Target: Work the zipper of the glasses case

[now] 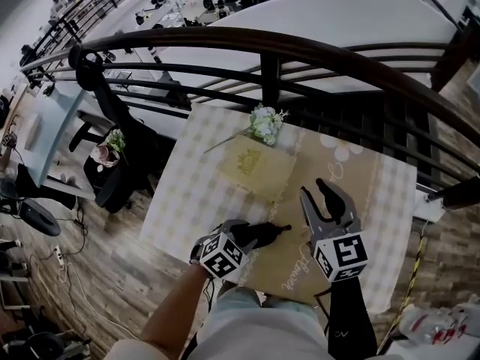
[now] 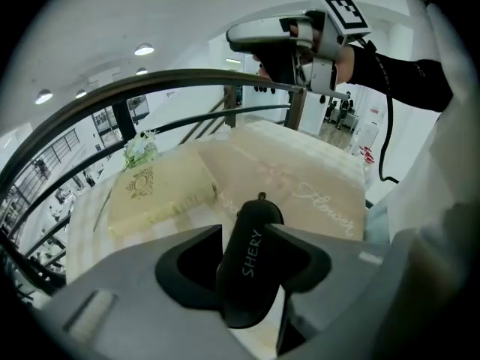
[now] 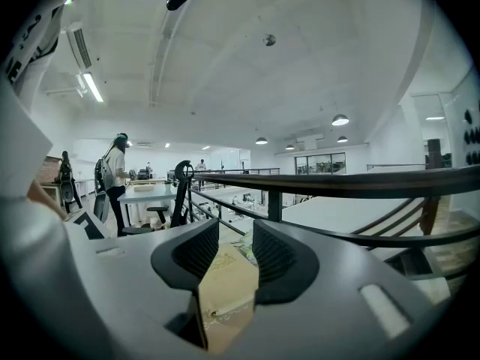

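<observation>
A black glasses case printed "SHERY" sits between the jaws of my left gripper, which is shut on it. Its small zipper pull pokes out at the far end. In the head view the case is held just above the near part of the table, in my left gripper. My right gripper hovers to the right of the case, apart from it. Its jaws are open with nothing between them. In the right gripper view, only the table shows through the gap of my right gripper.
The table has a checked cloth and a beige runner. A pale yellow book lies mid-table with a small flower bunch behind it. A dark curved railing runs along the far side, with a drop to a lower floor.
</observation>
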A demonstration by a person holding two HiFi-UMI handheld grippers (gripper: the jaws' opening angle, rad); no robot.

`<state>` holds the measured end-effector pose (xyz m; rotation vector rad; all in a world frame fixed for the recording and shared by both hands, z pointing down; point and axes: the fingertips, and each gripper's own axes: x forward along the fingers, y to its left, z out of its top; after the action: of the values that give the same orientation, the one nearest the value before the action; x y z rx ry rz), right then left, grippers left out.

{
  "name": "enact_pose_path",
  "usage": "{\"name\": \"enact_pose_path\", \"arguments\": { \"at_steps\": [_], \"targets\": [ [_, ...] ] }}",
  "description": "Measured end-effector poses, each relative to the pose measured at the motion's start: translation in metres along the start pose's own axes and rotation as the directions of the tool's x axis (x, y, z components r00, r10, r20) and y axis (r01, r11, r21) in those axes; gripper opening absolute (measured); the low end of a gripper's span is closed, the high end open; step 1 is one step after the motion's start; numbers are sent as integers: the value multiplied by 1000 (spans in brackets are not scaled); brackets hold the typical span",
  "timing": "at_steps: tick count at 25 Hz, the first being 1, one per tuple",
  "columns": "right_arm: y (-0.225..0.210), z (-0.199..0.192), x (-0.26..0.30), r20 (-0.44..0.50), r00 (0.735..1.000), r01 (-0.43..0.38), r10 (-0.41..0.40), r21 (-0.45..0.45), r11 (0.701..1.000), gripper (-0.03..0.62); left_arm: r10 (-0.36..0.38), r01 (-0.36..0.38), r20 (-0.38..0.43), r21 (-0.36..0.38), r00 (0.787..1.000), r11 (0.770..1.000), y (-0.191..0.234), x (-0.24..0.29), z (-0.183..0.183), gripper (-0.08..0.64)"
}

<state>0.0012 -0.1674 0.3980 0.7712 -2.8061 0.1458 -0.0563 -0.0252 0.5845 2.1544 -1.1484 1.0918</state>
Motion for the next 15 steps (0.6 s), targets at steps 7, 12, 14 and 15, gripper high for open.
{"name": "enact_pose_path", "arguments": {
  "at_steps": [7,12,14,15],
  "targets": [
    [6,-12,3,-33,998,-46,46,0,999,170,-68,60,-78,-104,995,993,-16,20,-20,215],
    [38,-57,18,-264,915,-350,305,-143,926,129,-61,57,-30,-109,998,992,-15,19,-20,215],
    [55,-88,19,-438,815,-521,379,-268,810,133,-57,54,-26,-107,998,993,-15,19,-19,215],
    [62,-103,19,-513,764,-596,391,-327,734,135,-57,54,-24,-109,998,993,-16,19,-19,215]
  ]
}}
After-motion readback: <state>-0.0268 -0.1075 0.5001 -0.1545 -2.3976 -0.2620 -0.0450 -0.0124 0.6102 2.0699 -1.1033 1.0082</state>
